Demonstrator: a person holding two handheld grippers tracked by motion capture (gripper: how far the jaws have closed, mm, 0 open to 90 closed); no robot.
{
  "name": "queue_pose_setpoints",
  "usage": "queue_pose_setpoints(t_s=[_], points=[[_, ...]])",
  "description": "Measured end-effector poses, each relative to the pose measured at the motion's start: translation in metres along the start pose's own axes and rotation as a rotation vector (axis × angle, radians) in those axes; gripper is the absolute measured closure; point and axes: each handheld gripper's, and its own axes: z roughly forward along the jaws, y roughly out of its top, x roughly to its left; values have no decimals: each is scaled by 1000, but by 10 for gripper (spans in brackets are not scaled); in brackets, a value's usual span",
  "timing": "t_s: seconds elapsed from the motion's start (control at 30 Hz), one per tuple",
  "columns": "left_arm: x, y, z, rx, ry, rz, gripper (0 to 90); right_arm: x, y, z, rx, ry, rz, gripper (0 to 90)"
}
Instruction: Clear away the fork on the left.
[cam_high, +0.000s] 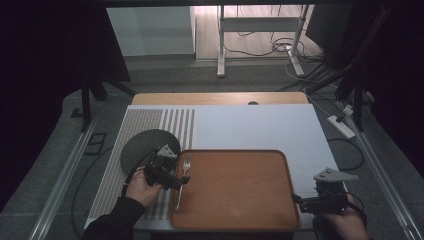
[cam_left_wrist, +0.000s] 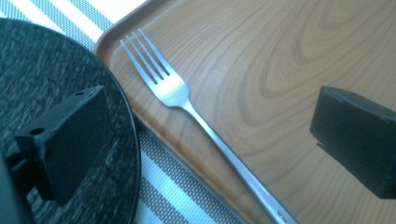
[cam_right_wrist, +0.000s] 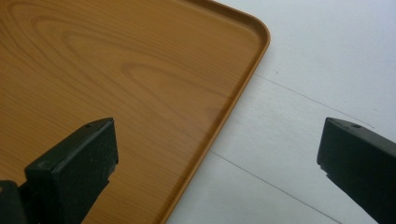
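While white mat (cam_high: 260, 127) covered table, wooden tray (cam_high: 235, 192) sat at near edge, dark round plate (cam_high: 142, 145) just beside its left rim. Fork (cam_high: 183, 175) lay along tray's left edge, tines away from person, handle end over rim. Left gripper (cam_high: 176, 181) hovered over fork, jaws spread wide, gripping nothing. Right gripper (cam_high: 300, 202) at tray's right rim, jaws wide apart, empty.
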Motion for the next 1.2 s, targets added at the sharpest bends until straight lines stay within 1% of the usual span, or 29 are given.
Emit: queue_pose_setpoints(t_s=[0.03, 0.1, 0.23, 0.5, 0.63, 1.0, 1.2], points=[[1, -1, -1, -6, 0, -2, 0, 0, 0, 0, 0, -1, 0, 0], [3, -3, -4, -22, -13, 0, 0, 0, 0, 0, 0, 0, 0, 0], [5, -7, -7, -29, -16, 5, 0, 0, 0, 0, 1, 0, 0, 0], [8, -16, -16, -54, -23, -21, 0, 0, 0, 0, -2, 0, 0, 0], [12, -25, -23, -64, -26, -54, 0, 1, 0, 0, -2, 0, -2, 0], [18, -47, -41, -92, -12, -114, 0, 1, 0, 0, 1, -1, 1, 0], [20, -56, -47, -104, -14, -144, 0, 1, 1, 0, 3, 0, 1, 0]])
